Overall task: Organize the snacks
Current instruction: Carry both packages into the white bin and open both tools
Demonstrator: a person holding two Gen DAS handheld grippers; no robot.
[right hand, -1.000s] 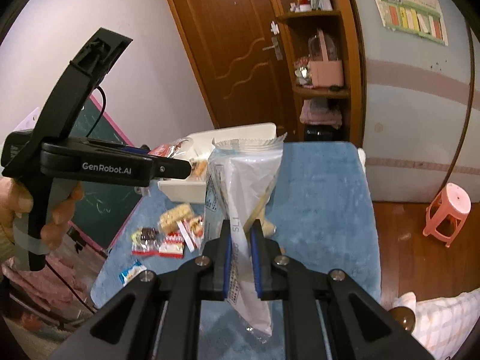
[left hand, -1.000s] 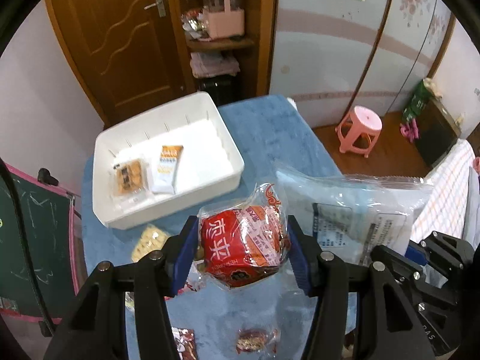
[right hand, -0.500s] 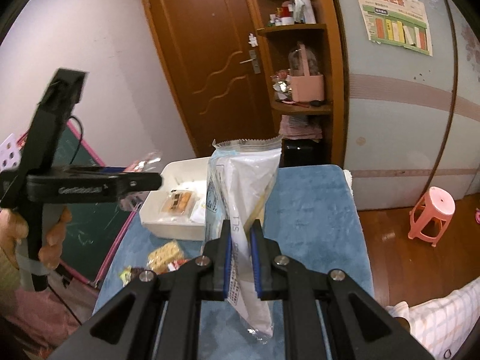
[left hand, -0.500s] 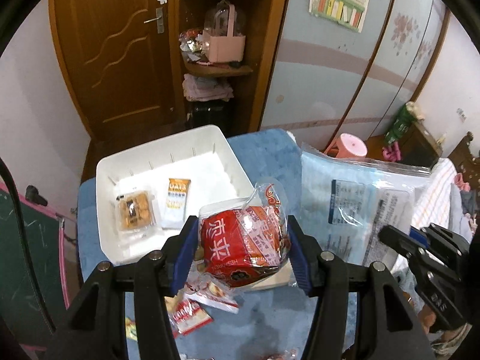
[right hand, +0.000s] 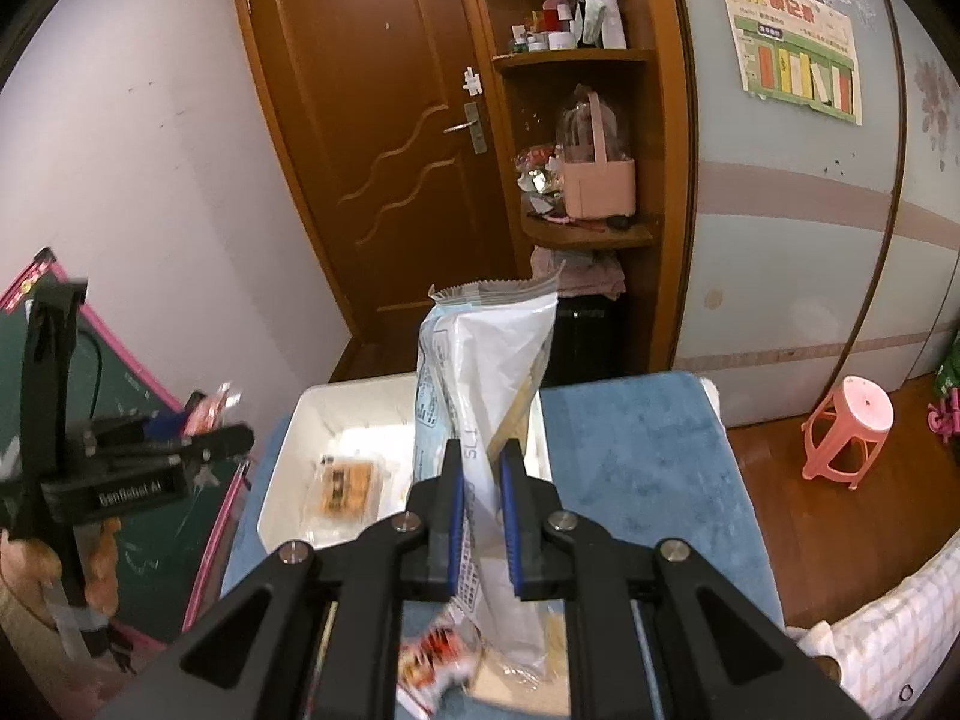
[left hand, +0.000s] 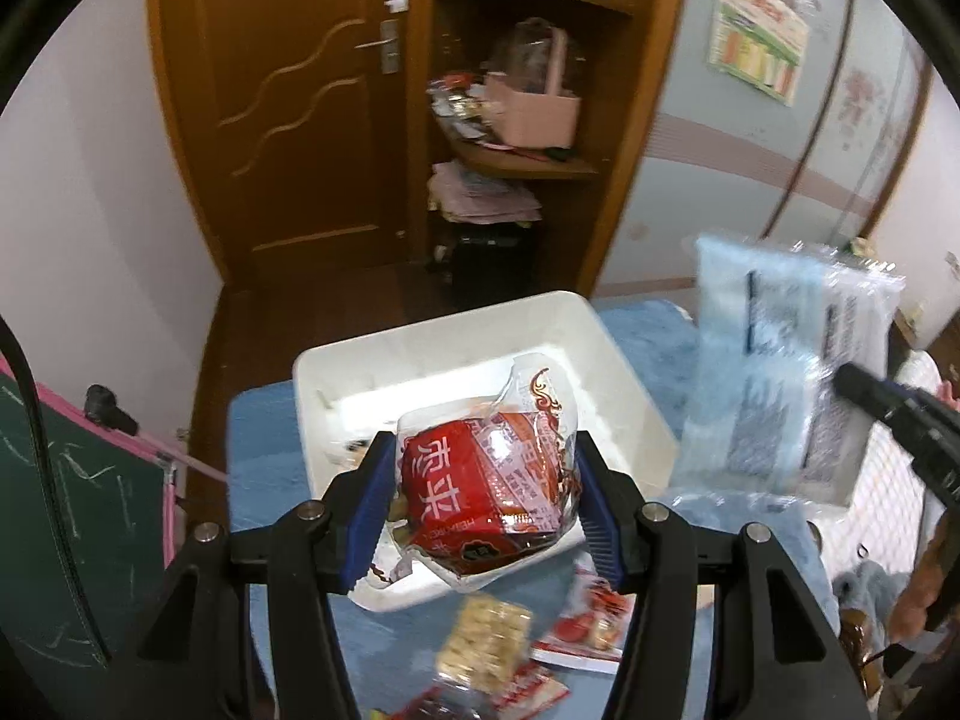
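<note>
The white bin (left hand: pixel 618 360) lies just ahead and below my left gripper (left hand: pixel 483 498), clamped on the red snack pack (left hand: pixel 480 480). My right gripper (right hand: pixel 480 510) pinches the upright pale-blue bag (right hand: pixel 480 360), the bin ahead, slightly left.

We see the white bin (right hand: pixel 543 432) open at the top, its far and right floor bare; one wrapped biscuit (right hand: pixel 348 483) takes the near-left corner. Right of the bin the blue table (right hand: pixel 636 456) lies clear to its far edge. Nearer to us loose snack packets (left hand: pixel 498 648) crowd the table. The left hand-held gripper (left hand: pixel 486 516), full of a red packet (left hand: pixel 480 486), hangs over the bin's near rim, and the right hand-held gripper (right hand: pixel 480 516) carries a tall pale bag (right hand: pixel 480 384) beside it, narrowing the way in.
</note>
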